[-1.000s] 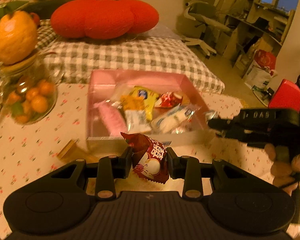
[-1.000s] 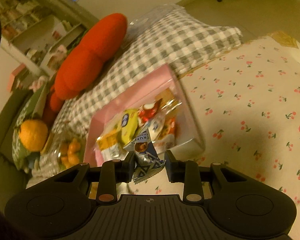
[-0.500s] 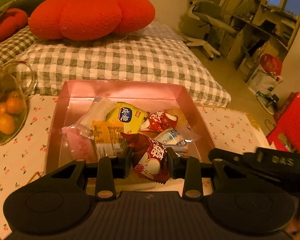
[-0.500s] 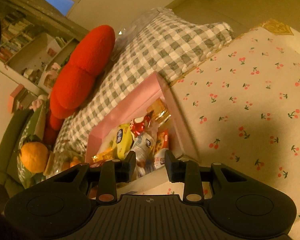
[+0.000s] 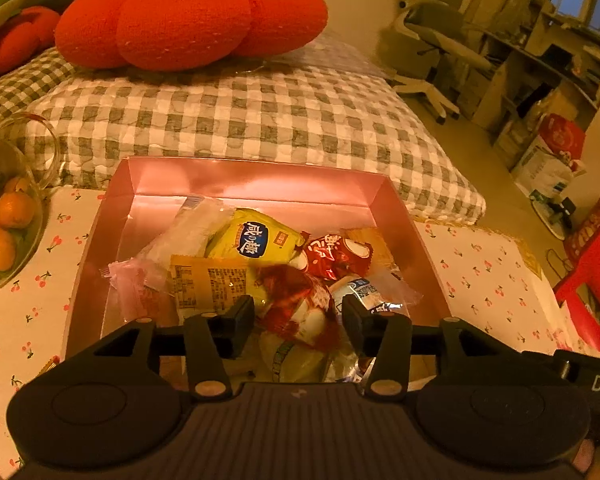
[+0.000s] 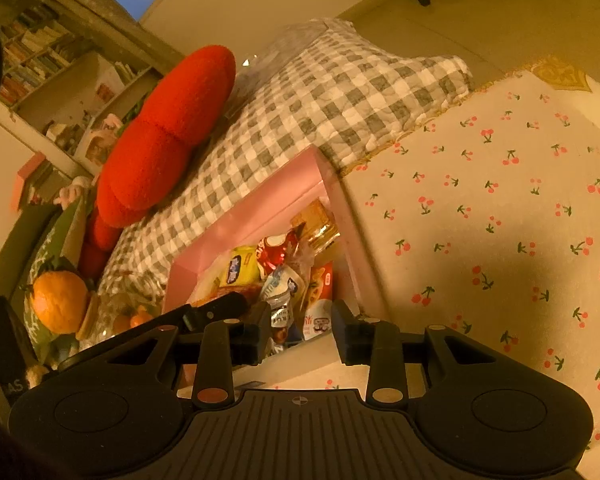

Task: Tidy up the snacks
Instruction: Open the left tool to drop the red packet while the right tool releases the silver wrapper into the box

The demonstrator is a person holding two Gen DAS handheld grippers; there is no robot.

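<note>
A pink box [image 5: 256,178] on the cherry-print tablecloth holds several wrapped snacks, among them a yellow packet [image 5: 256,240] and a red-and-white packet [image 5: 340,254]. My left gripper [image 5: 298,316] is open over the box's near side; a blurred dark red snack packet [image 5: 300,308] lies loose between its fingers. My right gripper [image 6: 300,334] is open and empty at the box's near right corner [image 6: 356,280]. The silver-blue truffle packet [image 6: 282,304] lies in the box just beyond it. The left gripper's finger [image 6: 216,308] shows in the right wrist view.
A glass bowl of oranges [image 5: 4,216] stands left of the box. A grey checked cushion [image 5: 236,120] with a red tomato pillow [image 5: 188,16] lies behind it. The tablecloth [image 6: 500,220] stretches to the right. A red stool [image 5: 596,264] stands at the far right.
My left gripper moved forward over the box and opened, letting go of the dark red packet. My right gripper let go of the truffle packet into the box and stays open.
</note>
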